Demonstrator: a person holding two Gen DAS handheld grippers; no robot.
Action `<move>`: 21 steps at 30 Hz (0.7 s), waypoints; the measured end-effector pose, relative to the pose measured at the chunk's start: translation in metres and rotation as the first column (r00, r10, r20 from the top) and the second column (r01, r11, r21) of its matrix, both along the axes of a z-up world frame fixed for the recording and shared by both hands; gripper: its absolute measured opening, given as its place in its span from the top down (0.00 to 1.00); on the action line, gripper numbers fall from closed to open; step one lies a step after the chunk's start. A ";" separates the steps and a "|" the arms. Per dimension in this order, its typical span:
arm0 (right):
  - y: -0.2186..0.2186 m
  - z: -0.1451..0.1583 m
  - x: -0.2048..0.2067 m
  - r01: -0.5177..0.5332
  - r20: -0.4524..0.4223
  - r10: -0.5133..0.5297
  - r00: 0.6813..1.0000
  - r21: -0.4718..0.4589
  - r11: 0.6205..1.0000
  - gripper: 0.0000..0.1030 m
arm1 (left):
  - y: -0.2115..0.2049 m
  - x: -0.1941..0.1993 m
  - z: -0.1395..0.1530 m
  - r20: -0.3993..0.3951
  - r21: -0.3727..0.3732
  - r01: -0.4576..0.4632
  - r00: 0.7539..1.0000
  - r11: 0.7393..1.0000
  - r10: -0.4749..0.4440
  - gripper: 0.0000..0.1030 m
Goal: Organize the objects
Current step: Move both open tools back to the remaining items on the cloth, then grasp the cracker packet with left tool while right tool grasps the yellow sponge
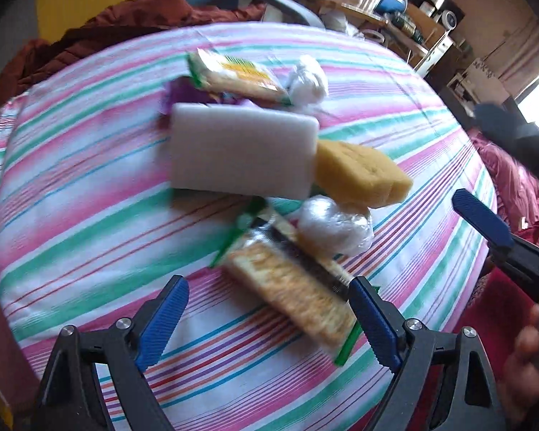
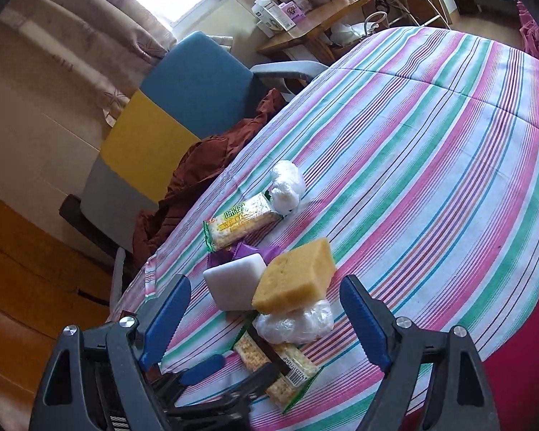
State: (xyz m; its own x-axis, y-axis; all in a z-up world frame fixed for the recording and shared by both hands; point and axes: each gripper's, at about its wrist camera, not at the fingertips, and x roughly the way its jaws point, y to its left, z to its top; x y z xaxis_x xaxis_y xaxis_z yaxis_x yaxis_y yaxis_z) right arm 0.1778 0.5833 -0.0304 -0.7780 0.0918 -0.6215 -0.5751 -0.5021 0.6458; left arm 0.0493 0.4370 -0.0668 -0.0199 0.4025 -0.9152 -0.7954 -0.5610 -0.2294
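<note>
On the striped tablecloth (image 1: 72, 194) lies a cluster of items: a white foam block (image 1: 240, 151), a yellow sponge (image 1: 359, 172), a near cracker pack (image 1: 294, 287), a far cracker pack (image 1: 237, 75), a purple wrapper (image 1: 183, 97) and two plastic-wrapped white lumps (image 1: 334, 230) (image 1: 309, 79). My left gripper (image 1: 269, 319) is open, its fingers either side of the near cracker pack's end. My right gripper (image 2: 266, 319) is open and empty, hovering over the sponge (image 2: 294, 280), foam block (image 2: 233, 283) and near cracker pack (image 2: 280, 370). The left gripper's fingers (image 2: 201, 370) show below it.
A blue and yellow chair (image 2: 169, 107) with a rust-red cloth (image 2: 204, 165) stands beyond the table's far edge. A cluttered wooden shelf (image 2: 305, 25) stands behind. The right gripper's finger (image 1: 481, 215) shows at the right edge of the left wrist view.
</note>
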 end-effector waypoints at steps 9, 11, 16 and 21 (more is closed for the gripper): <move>0.000 -0.002 -0.002 -0.010 0.007 0.010 1.000 -0.010 1.000 0.16 | 0.017 -0.003 -0.014 -0.049 -0.010 -0.019 0.999 1.000 0.018 0.05; 0.000 -0.003 -0.003 -0.012 0.013 0.012 1.000 -0.013 1.000 0.16 | 0.008 0.002 -0.012 -0.106 -0.002 0.030 0.994 1.000 -0.030 0.15; 0.001 -0.007 -0.006 -0.019 0.044 0.020 0.999 -0.028 0.999 0.16 | -0.033 -0.003 -0.008 -0.135 0.022 0.111 0.985 0.994 -0.107 0.33; 0.000 -0.014 -0.018 -0.055 0.122 0.061 0.991 -0.051 0.997 0.16 | -0.078 -0.008 -0.005 -0.154 0.043 0.122 0.981 0.992 -0.114 0.33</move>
State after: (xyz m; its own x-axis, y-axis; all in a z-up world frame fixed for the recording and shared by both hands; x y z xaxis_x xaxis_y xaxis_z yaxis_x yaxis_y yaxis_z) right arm 0.1603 0.5829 -0.0447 -0.6981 0.0169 -0.7158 -0.6230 -0.5071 0.5957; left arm 0.0415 0.3587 -0.0723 -0.1054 0.4573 -0.8831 -0.8830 -0.4514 -0.1284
